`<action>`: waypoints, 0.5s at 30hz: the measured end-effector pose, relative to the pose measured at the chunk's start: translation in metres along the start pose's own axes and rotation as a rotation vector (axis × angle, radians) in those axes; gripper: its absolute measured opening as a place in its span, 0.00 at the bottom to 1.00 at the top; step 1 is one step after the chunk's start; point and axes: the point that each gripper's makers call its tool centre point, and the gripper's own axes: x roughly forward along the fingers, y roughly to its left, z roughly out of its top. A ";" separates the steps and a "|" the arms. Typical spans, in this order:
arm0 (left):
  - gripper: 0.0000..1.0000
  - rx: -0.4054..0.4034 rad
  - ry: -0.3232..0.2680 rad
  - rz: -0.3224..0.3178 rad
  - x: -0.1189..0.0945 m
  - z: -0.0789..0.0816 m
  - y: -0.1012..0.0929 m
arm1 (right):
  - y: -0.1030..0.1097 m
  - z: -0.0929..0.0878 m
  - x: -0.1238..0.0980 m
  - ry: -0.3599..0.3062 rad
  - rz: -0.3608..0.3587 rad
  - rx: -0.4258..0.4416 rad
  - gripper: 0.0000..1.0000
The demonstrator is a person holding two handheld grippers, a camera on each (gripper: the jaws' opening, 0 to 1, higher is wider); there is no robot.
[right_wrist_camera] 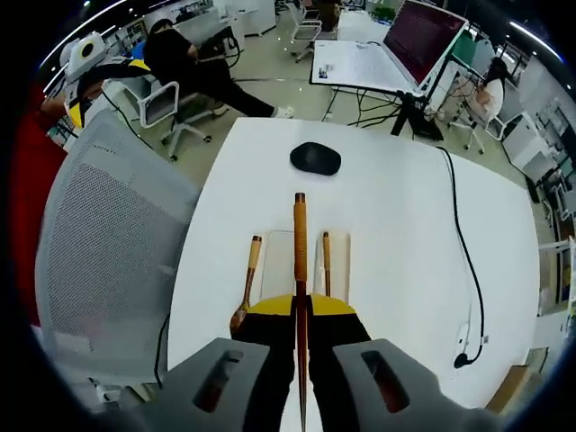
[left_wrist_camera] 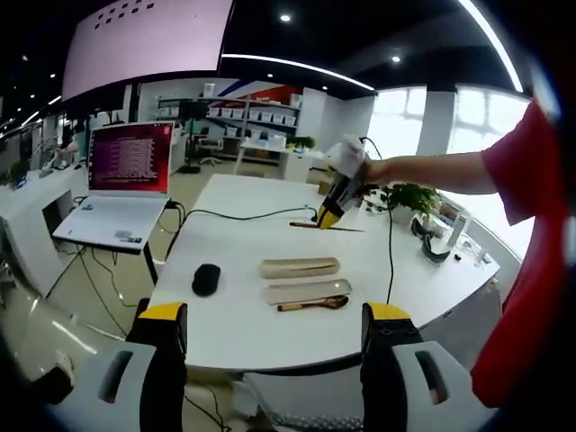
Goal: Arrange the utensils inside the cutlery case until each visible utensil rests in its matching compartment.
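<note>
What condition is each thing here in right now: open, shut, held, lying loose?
Right tongs: shut on the chopstick.
Chopstick: held, pointing forward over the table.
Left tongs: open, holding nothing.
Cutlery case: open, lying on the white table.
Case lid: off, lying beside the case.
Wooden spoon: lying loose by the case.
Laptop: open, screen lit.
Mouse: resting on the table.

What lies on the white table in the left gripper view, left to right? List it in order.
Black mouse → cutlery case lid → right gripper, shut on a chopstick.
</note>
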 end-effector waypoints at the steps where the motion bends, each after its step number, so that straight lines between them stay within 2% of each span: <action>1: 0.81 0.002 0.000 0.001 0.000 0.000 0.000 | -0.001 0.000 0.000 -0.001 -0.003 0.000 0.01; 10: 0.81 0.000 0.013 -0.004 0.001 -0.005 -0.001 | -0.009 0.003 0.018 0.009 -0.019 -0.019 0.01; 15: 0.81 -0.005 0.009 0.002 -0.001 -0.005 0.003 | -0.016 0.010 0.025 -0.010 -0.029 -0.026 0.01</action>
